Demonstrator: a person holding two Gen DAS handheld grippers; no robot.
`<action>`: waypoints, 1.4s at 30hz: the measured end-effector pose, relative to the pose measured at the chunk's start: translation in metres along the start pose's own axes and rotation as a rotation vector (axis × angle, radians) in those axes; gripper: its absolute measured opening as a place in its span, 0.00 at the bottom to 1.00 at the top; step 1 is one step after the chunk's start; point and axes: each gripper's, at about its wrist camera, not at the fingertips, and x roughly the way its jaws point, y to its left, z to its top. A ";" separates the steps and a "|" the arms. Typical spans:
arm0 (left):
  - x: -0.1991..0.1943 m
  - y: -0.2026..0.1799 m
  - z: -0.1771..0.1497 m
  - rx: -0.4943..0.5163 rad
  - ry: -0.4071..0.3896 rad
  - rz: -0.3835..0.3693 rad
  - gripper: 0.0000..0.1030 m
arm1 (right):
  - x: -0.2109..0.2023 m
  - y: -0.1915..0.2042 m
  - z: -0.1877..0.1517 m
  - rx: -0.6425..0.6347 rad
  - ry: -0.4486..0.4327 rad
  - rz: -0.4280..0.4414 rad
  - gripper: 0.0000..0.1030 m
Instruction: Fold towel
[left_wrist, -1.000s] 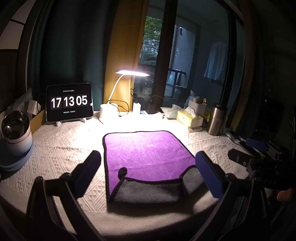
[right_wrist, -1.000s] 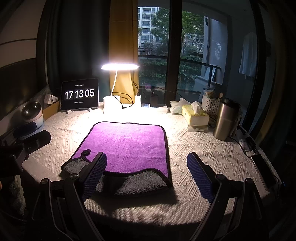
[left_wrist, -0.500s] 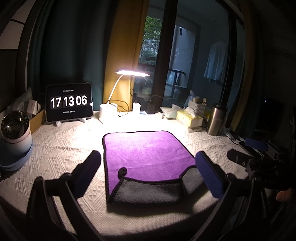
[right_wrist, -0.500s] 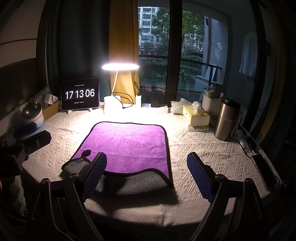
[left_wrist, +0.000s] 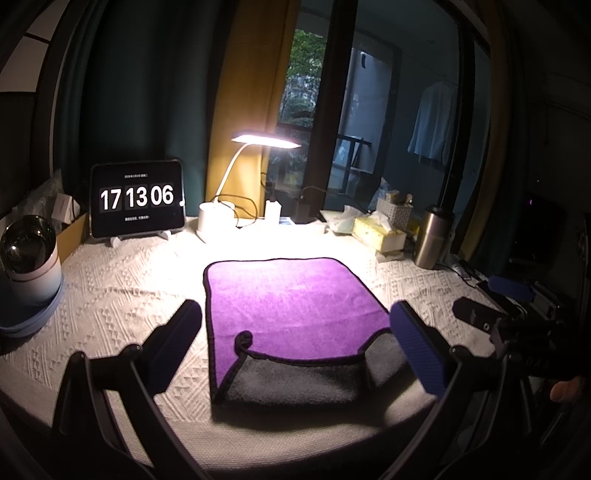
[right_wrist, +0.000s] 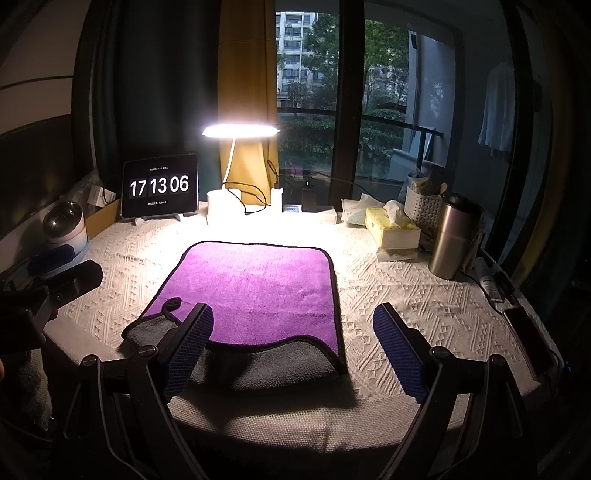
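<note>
Left wrist view: your left hand-held gripper (left_wrist: 295, 345) gapes empty over towel (left_wrist: 291, 306); right hand-held gripper (right_wrist: 293, 347) likewise spread, empty, above counter (right_wrist: 406, 295).

Dim room; the desk lamp (right_wrist: 239, 130) glares white, lighting the tablecloth (right_wrist: 388, 280) beneath; fisheye edges bend and darken to black

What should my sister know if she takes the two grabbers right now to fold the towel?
Left gripper: open, holding nothing, hovering at the towel's near edge.
Right gripper: open, holding nothing, also at the near edge.
Towel: on the white tablecloth below the lamp, purple side up; a grey layer shows along its near edge.
Done: it looks folded once, though the edges do not line up.
Left: probably grip the near corners and fold again.
</note>
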 end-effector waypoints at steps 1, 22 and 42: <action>0.001 0.000 0.000 -0.001 0.003 0.000 0.99 | 0.001 0.001 0.000 0.000 0.002 0.001 0.88; 0.068 0.029 -0.021 -0.054 0.196 -0.020 0.99 | 0.050 -0.017 -0.016 0.024 0.123 0.037 0.75; 0.131 0.048 -0.043 -0.066 0.390 0.013 0.74 | 0.108 -0.039 -0.030 0.032 0.251 0.064 0.59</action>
